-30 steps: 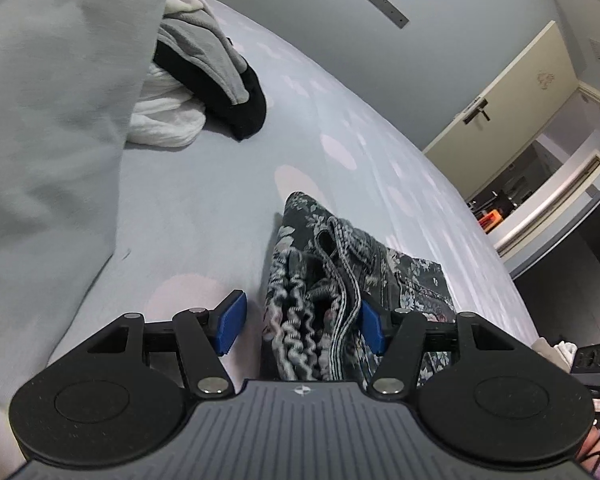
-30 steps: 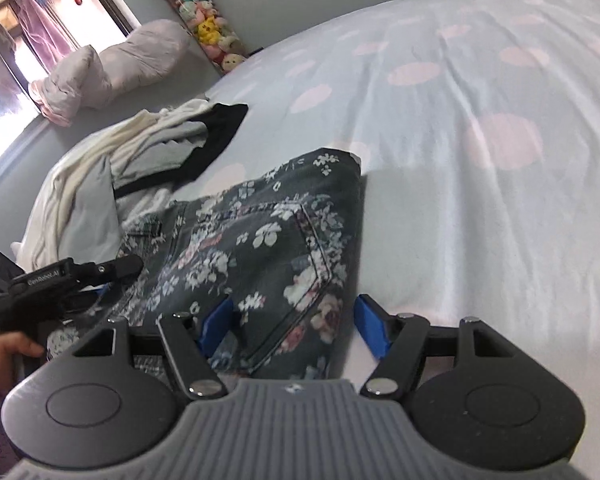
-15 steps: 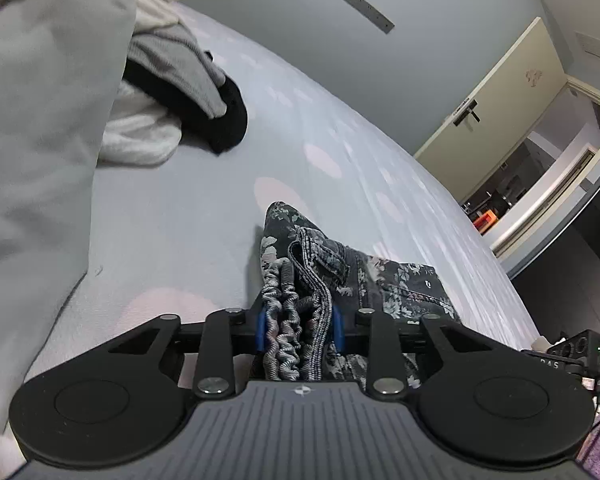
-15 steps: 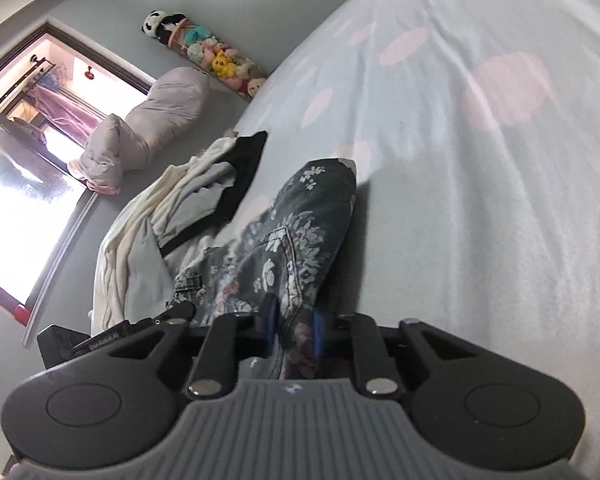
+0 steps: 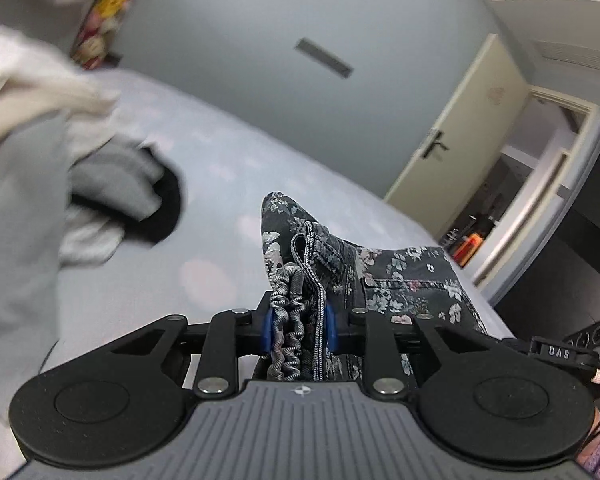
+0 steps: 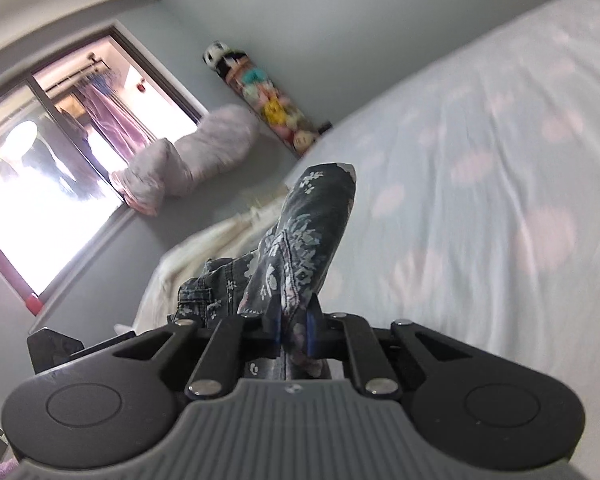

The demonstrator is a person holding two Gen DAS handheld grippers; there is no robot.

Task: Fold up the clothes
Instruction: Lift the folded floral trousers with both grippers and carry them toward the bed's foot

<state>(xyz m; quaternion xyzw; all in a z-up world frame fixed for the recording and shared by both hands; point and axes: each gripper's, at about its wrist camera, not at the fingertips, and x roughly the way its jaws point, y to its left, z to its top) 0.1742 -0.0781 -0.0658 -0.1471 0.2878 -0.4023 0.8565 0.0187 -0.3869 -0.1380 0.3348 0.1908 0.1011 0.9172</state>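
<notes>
Up close, left tongs (image 5: pixel 298 330) closing on floral trousers' (image 5: pixel 384 268) gathered waistband, right tongs (image 6: pixel 294 330) clamped on another edge, trousers ahead above bed (image 6: pixel 480 200), blurred clothes pile (image 5: pixel 112 192) probably left, lower fabric hidden.

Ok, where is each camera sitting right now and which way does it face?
Left wrist: on the left gripper, facing across the bed toward the door; jaws closing on the floral trousers.
Right wrist: on the right gripper, facing the window; jaws shut on them.
Shared: trousers, bed.
</notes>
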